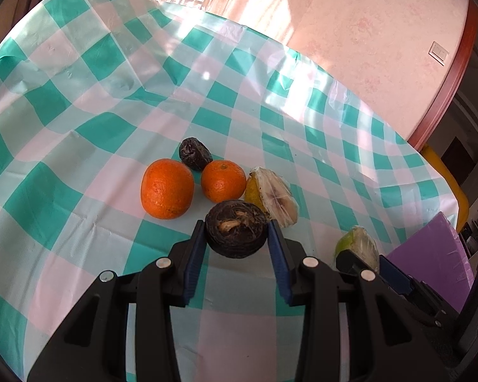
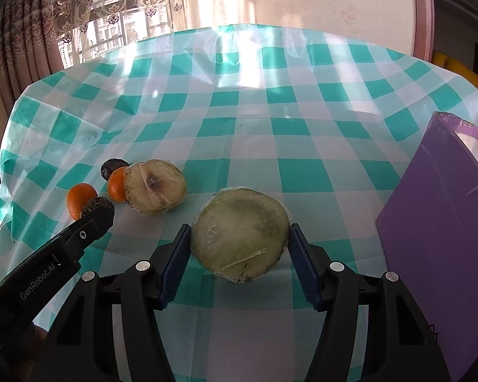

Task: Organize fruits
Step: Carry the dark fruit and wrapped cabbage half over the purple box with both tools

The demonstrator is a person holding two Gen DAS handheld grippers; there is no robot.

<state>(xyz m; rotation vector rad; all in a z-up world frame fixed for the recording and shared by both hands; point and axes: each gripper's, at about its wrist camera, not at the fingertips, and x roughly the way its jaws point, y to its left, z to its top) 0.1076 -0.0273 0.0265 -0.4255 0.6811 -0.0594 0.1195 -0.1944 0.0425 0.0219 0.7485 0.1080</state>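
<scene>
My left gripper is shut on a dark, wrinkled round fruit, held just above the checked tablecloth. Right behind it lie a large orange, a smaller orange, a second dark fruit and a plastic-wrapped yellow fruit half. In the right wrist view my right gripper has both blue pads against a plastic-wrapped green fruit half, cut face up. The left gripper and its dark fruit show at the left there, with the wrapped yellow half beyond.
A purple box stands at the table's right side, close to my right gripper. A window with lace curtains is behind the table's far left; a pink wall runs behind the rest. A yellow object sits past the right edge.
</scene>
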